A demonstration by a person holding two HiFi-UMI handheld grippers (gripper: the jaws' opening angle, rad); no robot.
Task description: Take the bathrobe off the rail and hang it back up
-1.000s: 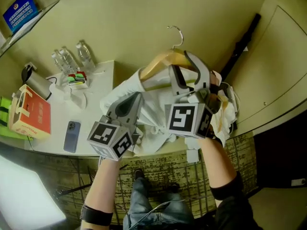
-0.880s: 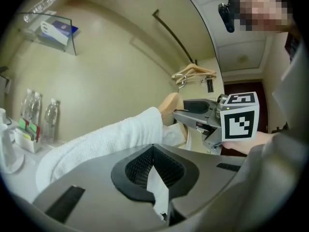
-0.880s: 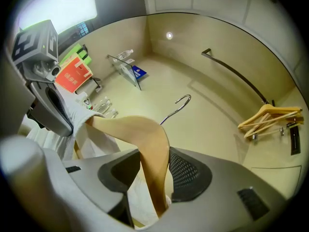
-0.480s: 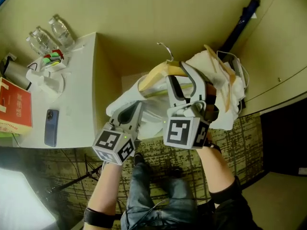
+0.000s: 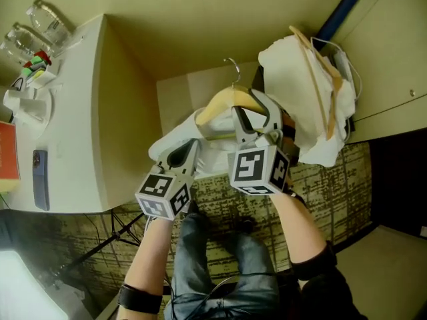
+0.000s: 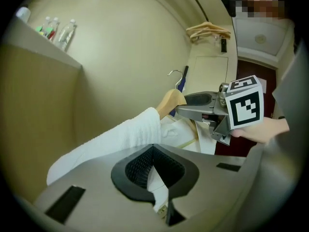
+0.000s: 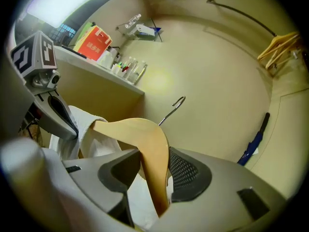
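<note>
Change since the earlier frame: both grippers, with hanger and bathrobe, have been brought lower; the desk (image 5: 100,112) top now lies well to the left, and its side panel is exposed.

Surroundings: open room is bounded by the desk's side panel at left, the plain wall ahead, and a second white garment (image 5: 293,79) on its own hanger just beside the right gripper. Patterned carpet (image 5: 333,172) is seen below. The rail (image 7: 241,13) is seen high up, well apart from the grippers.

Left gripper (image 5: 189,145): jaws pressed together, with a fold of the white bathrobe (image 5: 175,139) pinched between the pads. The cloth is drawn out leftward from the hanger's shoulder.

Right gripper (image 5: 257,115): jaws clamped on one arm of the wooden hanger (image 5: 223,102), which passes down between the pads.

Hanger: held off the rail, in front of the wall. Its long axis runs across the head view between the two grippers. The metal hook (image 5: 233,69) is pointed away from the person, toward the wall.
</note>
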